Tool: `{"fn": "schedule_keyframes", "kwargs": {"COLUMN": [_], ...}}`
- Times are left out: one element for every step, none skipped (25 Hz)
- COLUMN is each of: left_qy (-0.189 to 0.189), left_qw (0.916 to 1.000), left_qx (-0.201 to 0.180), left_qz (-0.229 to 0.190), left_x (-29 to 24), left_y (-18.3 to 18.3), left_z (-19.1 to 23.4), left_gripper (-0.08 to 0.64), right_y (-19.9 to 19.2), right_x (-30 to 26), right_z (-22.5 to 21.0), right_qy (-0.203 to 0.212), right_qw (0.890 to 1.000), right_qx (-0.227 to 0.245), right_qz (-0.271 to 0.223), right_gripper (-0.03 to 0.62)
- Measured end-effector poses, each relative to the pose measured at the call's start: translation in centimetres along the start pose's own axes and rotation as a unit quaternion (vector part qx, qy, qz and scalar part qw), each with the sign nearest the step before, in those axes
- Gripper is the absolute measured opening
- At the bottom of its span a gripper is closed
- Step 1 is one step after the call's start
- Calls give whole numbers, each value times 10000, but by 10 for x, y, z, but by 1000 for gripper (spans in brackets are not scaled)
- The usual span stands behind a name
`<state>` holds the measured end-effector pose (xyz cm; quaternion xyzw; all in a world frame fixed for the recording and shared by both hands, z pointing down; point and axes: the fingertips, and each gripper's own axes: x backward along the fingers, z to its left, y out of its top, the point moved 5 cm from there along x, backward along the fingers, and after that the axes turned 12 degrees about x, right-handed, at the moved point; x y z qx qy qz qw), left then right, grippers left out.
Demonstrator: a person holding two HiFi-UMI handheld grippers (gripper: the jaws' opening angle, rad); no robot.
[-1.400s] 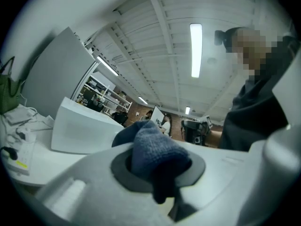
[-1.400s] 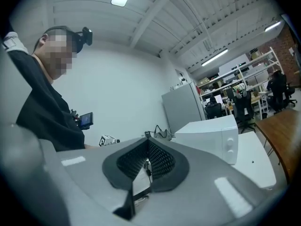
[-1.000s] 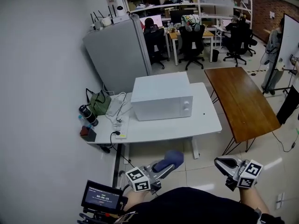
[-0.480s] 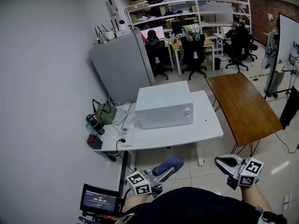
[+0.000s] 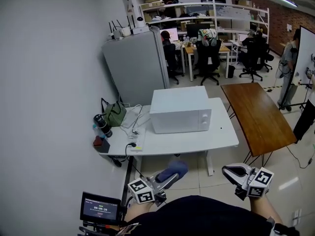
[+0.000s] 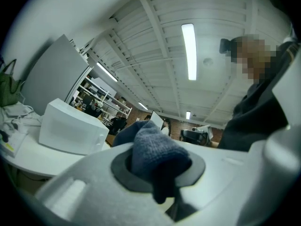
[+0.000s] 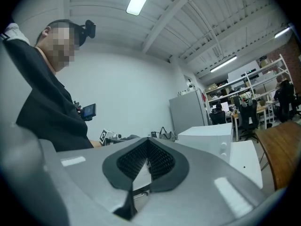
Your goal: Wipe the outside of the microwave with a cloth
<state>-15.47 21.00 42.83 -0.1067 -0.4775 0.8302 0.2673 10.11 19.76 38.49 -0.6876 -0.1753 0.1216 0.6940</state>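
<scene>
Microwave [image 5: 180,109] shifted right in view; L claw [image 5: 167,177] grips cloth [image 5: 173,169], R claw [image 5: 228,170] clenched.

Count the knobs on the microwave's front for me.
2. Both sit at the right end of the microwave front as the head view shows it: the upper knob directly above the lower knob. The back and far side are hidden.

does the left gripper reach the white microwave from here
Probably not: the left gripper, shut on a blue knitted cloth, hangs by the person's body, with open floor before the white desk bearing the white boxy microwave. Nothing blocks it.
</scene>
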Motion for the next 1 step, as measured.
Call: {"fn": "schedule_keyframes", "kwargs": {"left_qy": [3], "left_qw": [10000], "left_qx": [-17], "left_qz": [-4], "left_x": [3], "left_y": [4], "left_z": [0], "left_gripper": [60], "right_y": [5], "right_x": [-5], "right_z": [3], "right_qy": [21], "right_qw": [10000], "right_qx": [-10], "right_qz": [-69], "right_gripper": [5]}}
